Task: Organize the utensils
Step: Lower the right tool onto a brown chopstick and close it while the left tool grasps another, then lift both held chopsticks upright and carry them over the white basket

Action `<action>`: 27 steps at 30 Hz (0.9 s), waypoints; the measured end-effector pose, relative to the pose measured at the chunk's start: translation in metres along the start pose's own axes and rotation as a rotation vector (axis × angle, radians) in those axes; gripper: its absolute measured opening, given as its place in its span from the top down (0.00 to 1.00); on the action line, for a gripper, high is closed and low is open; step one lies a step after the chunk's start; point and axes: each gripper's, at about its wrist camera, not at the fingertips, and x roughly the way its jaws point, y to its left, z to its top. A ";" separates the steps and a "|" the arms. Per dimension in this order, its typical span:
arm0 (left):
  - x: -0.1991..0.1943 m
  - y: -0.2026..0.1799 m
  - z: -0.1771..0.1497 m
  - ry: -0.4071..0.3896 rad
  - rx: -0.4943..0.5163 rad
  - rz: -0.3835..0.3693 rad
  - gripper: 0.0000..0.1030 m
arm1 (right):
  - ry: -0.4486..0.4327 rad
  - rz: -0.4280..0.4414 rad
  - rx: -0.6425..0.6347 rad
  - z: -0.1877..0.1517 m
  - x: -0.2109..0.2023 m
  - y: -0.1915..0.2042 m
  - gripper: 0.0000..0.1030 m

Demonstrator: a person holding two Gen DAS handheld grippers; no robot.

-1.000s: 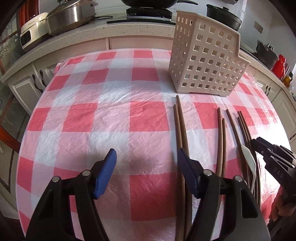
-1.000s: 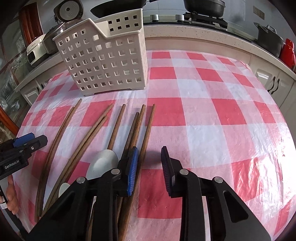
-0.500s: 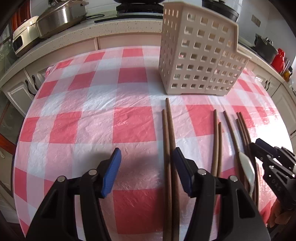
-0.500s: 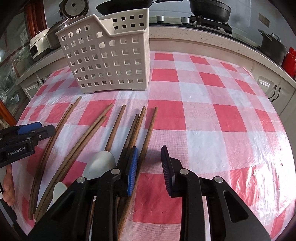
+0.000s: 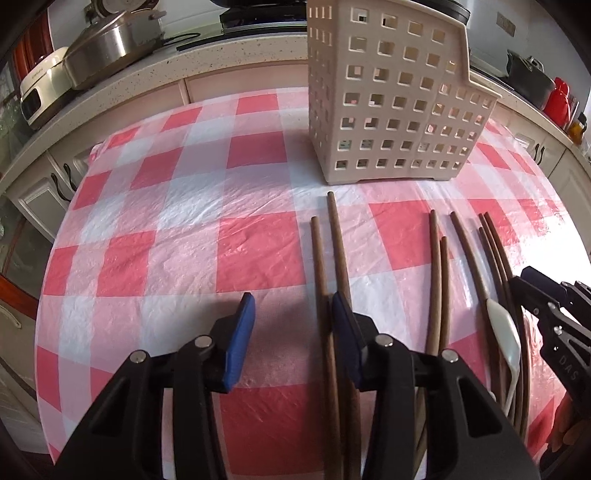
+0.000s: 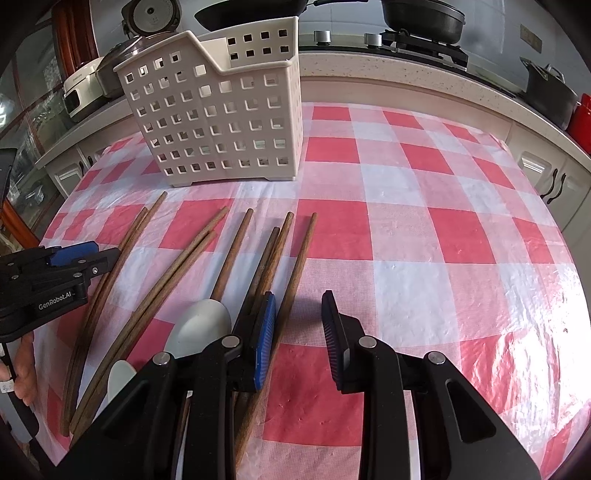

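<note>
Several long brown chopsticks lie side by side on the red-and-white checked tablecloth [image 5: 147,258], in front of a cream perforated utensil basket [image 5: 388,110] [image 6: 221,122]. My left gripper [image 5: 291,314] hovers low over the leftmost pair of chopsticks [image 5: 325,258]. Its jaws are closing; one stick runs between them by the right pad, untouched, and the other passes under that pad. My right gripper [image 6: 297,317] is open and still, with the rightmost chopstick [image 6: 299,258] lying under the gap beside its left pad. A white spoon [image 6: 203,325] [image 5: 502,332] rests among the sticks.
A second white spoon [image 6: 120,376] lies further left. Behind the table, the counter holds a steel pot [image 5: 110,48], a rice cooker [image 6: 151,14], black pans [image 6: 424,18] and a red kettle [image 5: 557,99]. Bare cloth lies left of the sticks and right of my right gripper.
My left gripper has shifted right, so the leftmost chopstick pair now sits at its right pad, and its jaws have narrowed. The right gripper has stayed in place.
</note>
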 end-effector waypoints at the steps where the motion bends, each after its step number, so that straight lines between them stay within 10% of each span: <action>1: 0.000 0.000 0.001 0.003 -0.002 -0.003 0.60 | -0.001 -0.003 -0.002 0.000 0.000 0.001 0.74; 8: -0.002 -0.013 0.000 -0.012 0.054 -0.015 0.93 | -0.011 -0.007 -0.011 0.001 0.001 -0.005 0.91; 27: -0.076 0.001 -0.011 -0.219 -0.022 -0.109 0.94 | -0.191 0.140 0.152 0.006 -0.062 -0.041 0.94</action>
